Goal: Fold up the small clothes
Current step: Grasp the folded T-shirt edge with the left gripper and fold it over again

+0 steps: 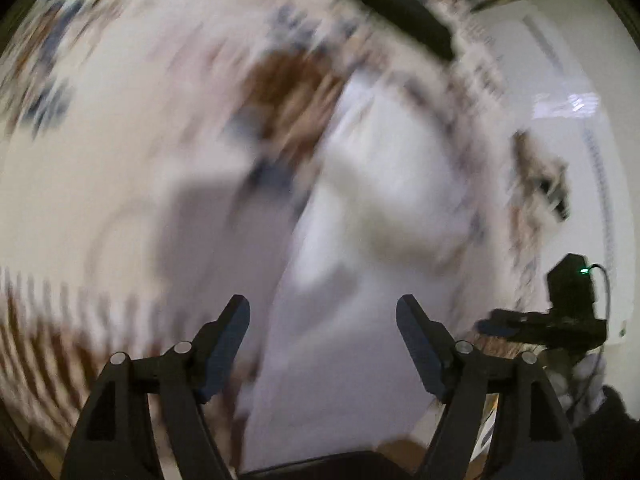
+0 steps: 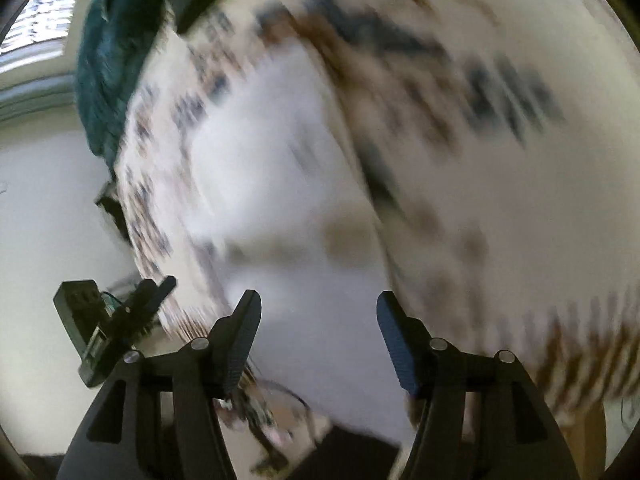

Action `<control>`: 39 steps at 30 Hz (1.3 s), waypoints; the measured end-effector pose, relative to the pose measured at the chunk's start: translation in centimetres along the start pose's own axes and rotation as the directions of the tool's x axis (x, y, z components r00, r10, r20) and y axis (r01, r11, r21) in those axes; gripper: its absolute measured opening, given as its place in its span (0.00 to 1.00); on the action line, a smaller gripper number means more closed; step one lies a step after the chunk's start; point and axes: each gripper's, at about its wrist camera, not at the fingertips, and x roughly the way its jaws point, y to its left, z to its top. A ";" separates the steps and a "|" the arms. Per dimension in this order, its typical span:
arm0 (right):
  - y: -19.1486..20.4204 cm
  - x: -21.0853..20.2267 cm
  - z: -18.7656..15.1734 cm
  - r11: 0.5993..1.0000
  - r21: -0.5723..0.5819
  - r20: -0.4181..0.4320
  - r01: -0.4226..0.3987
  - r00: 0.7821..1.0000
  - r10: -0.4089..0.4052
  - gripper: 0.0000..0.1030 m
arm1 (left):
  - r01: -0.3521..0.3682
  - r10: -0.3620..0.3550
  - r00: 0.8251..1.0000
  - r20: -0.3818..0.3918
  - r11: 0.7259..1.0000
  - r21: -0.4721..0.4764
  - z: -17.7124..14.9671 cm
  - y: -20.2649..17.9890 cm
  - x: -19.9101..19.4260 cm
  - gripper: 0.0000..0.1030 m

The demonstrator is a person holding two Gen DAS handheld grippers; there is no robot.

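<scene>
Both views are heavily blurred by motion. A white garment [image 1: 360,216] lies on a patterned cream, brown and blue cloth [image 1: 100,100]. My left gripper [image 1: 323,308] is open and empty above the garment's near part. The right gripper shows at the right edge of the left wrist view [image 1: 520,326]. In the right wrist view the white garment [image 2: 280,184] lies ahead on the patterned cloth [image 2: 500,160]. My right gripper [image 2: 319,303] is open and empty over the garment's near edge. The left gripper [image 2: 156,292] shows at the left.
A dark bar [image 1: 392,8] lies at the far side of the patterned cloth. A teal fabric bundle [image 2: 116,48] sits at the upper left in the right wrist view, beside a window. A white wall or floor [image 1: 560,80] is at the right.
</scene>
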 end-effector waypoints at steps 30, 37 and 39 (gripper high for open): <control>1.6 2.3 -7.1 0.935 0.071 -0.085 -0.348 0.932 0.354 0.04 | 0.368 -0.374 0.927 0.043 0.877 -0.310 1.1 -1.5 -2.0 0.03; 4.8 -1.1 6.1 0.876 0.122 0.127 -0.468 0.882 0.454 0.06 | 0.502 -0.449 0.863 0.230 0.812 -0.297 16.5 -2.4 -0.1 0.41; 4.3 -1.6 9.9 0.832 0.176 0.220 -0.526 0.845 0.488 0.16 | 0.510 -0.440 0.855 0.274 0.810 -0.290 18.6 -2.0 -0.2 0.53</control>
